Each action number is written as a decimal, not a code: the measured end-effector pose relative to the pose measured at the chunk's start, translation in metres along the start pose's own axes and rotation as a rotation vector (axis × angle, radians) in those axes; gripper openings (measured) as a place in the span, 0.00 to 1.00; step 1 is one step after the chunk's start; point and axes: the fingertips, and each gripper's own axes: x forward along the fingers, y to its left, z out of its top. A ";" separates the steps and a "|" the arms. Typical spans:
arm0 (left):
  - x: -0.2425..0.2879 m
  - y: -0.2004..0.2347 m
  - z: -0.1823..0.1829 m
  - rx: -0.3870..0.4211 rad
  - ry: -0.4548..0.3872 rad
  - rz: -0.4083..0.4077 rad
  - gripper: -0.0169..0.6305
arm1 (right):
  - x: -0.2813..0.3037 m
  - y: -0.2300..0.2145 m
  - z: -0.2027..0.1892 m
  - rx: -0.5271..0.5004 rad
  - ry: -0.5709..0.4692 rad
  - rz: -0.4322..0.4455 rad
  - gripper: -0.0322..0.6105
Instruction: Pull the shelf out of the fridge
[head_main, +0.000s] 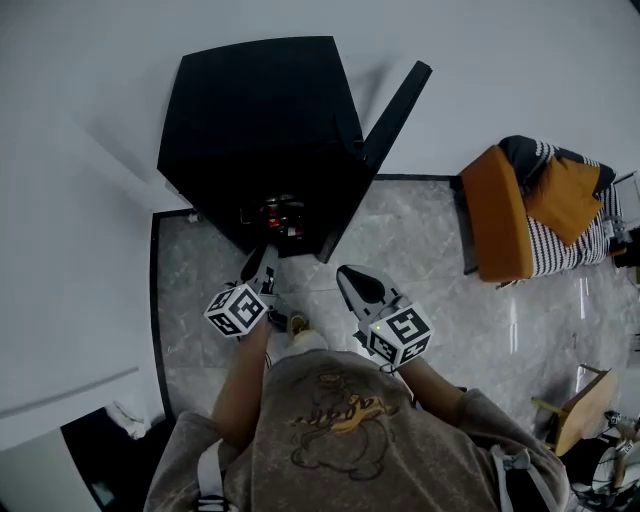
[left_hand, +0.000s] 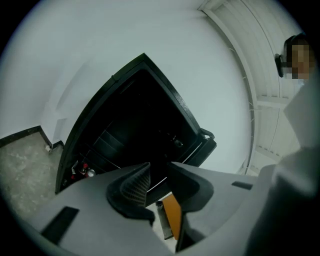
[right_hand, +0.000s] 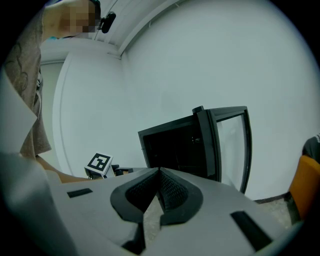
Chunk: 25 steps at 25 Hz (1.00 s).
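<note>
The black box-shaped fridge (head_main: 260, 130) stands at the upper centre of the head view, its door (head_main: 395, 105) swung open toward the upper right. The left claw (head_main: 262, 268) sits just below the fridge's open lower edge and points up the frame into it. Its jaws stand apart with nothing between them. The right claw (head_main: 352, 280) lies a little lower and further right, tips pressed together and empty.

The thin dark shelf (left_hand: 106, 144) is still inside. In the left gripper view it shows only as faint pale-edged lines across the black interior, up and to the left of the claw's tips. Its front edge seems to run across the opening, so I judge the pull would come straight out toward the person — and the left claw is the nearer one for it.

The interior is nearly all shadow. How many shelves there are, their material and where a lip could be gripped can't be made out. Small red items (head_main: 280, 212) sit low in the fridge — too blurred to name.
</note>
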 end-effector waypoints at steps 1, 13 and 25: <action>0.003 0.004 0.001 -0.007 0.001 0.003 0.17 | 0.003 -0.001 0.001 0.001 0.001 -0.001 0.08; 0.037 0.056 0.002 -0.097 -0.027 0.061 0.17 | 0.032 -0.008 0.000 0.008 0.025 0.003 0.08; 0.076 0.107 -0.005 -0.163 -0.040 0.109 0.17 | 0.051 -0.017 -0.006 0.026 0.046 -0.017 0.08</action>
